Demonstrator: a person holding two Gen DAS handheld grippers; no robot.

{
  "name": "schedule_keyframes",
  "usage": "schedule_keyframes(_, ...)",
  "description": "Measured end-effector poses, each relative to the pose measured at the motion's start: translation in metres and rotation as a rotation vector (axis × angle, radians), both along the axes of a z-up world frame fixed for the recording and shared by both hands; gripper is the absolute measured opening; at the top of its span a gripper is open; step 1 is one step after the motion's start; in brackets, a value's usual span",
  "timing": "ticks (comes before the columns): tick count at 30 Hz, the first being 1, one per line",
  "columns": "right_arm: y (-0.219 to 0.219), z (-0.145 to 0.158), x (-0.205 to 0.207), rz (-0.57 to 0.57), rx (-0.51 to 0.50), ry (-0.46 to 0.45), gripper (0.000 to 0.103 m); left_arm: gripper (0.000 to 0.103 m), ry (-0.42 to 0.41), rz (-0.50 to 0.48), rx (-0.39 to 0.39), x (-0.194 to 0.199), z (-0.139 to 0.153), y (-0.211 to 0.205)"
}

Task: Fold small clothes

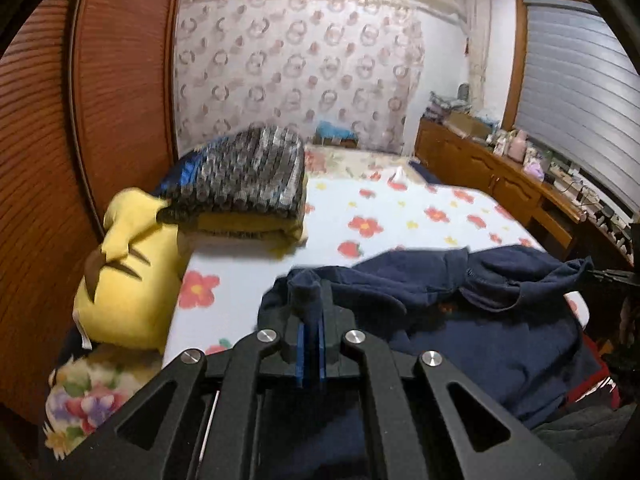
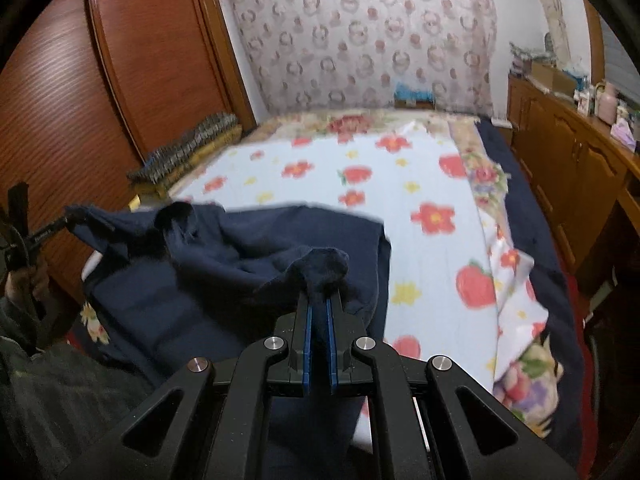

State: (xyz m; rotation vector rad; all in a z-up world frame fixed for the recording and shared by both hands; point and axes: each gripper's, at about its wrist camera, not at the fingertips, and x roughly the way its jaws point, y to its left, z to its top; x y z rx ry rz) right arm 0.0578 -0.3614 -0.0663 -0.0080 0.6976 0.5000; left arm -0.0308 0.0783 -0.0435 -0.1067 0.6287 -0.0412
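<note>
A navy blue garment lies crumpled at the near end of the bed and is lifted at two edges. My left gripper is shut on a bunched edge of it at the garment's left side. The garment also shows in the right wrist view. My right gripper is shut on another bunched edge at its right side. The left gripper shows at the far left of the right wrist view, pinching a corner. The cloth sags between the two grippers.
The bed has a white sheet with red flowers. A yellow plush pillow and a folded grey knit blanket lie at the bed's left. A wooden wardrobe stands left, a cluttered wooden cabinet right.
</note>
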Motion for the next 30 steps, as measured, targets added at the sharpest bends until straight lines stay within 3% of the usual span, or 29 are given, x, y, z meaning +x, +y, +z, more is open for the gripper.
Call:
schedule_keyframes(3, 0.005, -0.01, 0.007, -0.019, -0.034, 0.03, 0.006, 0.013, 0.049, 0.012, -0.01, 0.007, -0.014, 0.004)
schedule_keyframes(5, 0.009, -0.011, 0.011, -0.041, -0.058, 0.024, 0.006, 0.028, 0.05, 0.016, -0.027, 0.006, -0.017, 0.007)
schedule_keyframes(7, 0.012, -0.006, 0.011, -0.036, -0.055, 0.016, 0.01, 0.052, 0.042, 0.008, -0.033, 0.005, -0.016, 0.011)
schedule_keyframes(10, 0.012, 0.006, 0.013, -0.052, -0.07, -0.011, 0.015, 0.069, 0.037, 0.007, -0.019, 0.011, -0.011, 0.016)
schedule_keyframes(17, 0.006, 0.022, 0.047, -0.08, -0.11, -0.054, 0.047, 0.071, 0.035, -0.005, 0.049, 0.049, 0.012, 0.023)
schedule_keyframes(24, 0.03, 0.015, 0.097, -0.066, -0.161, -0.054, 0.049, 0.072, 0.072, -0.06, 0.082, 0.1, 0.028, 0.029)
schedule_keyframes(30, 0.046, -0.006, 0.125, -0.037, -0.148, -0.001, 0.056, 0.076, 0.231, -0.179, 0.049, 0.133, -0.011, 0.026)
